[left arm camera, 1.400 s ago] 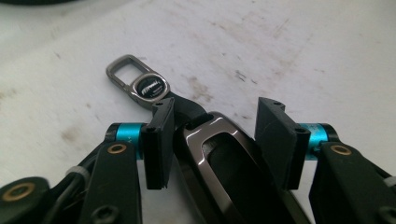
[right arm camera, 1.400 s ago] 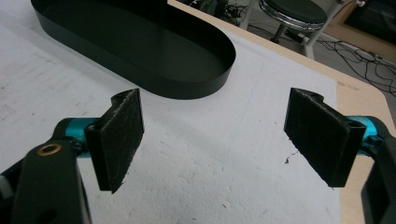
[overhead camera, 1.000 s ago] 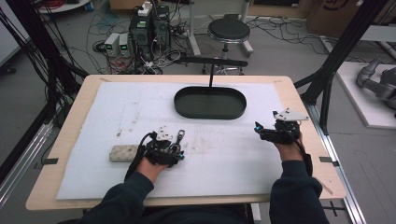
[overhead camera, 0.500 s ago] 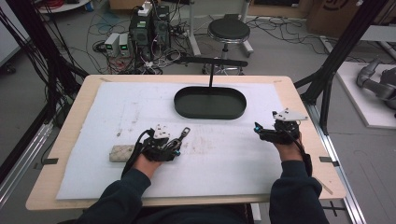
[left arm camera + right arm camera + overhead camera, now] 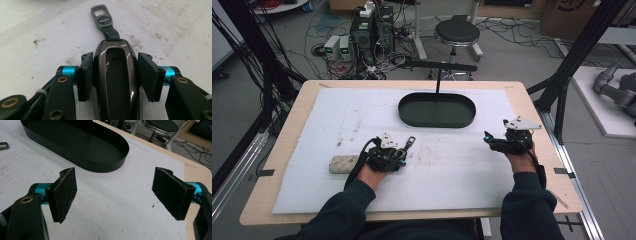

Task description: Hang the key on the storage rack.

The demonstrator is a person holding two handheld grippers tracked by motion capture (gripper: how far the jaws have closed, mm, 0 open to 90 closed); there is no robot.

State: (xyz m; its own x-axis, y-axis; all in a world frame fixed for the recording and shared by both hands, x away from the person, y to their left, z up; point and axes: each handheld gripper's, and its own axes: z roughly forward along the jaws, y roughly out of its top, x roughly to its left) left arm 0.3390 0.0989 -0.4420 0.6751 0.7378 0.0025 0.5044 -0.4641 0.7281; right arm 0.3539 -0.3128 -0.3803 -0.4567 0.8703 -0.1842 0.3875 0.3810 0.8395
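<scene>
Low over the desk (image 5: 282,165), the left tool (image 5: 116,72) clasped a key fob (image 5: 117,82); right tool (image 5: 122,192) hovered released beside the black tray (image 5: 75,145).

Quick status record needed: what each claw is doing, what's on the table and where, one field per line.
Left claw: shut on the glossy brown key fob with metal clasp, low over the white foam mat
Right claw: open, holding nothing, above the mat's right part
Black oval tray: empty, at the mat's far centre
Pale rectangular pad: lies on the mat just left of the left hand
Fob clasp: points away from the person, toward the tray
</scene>
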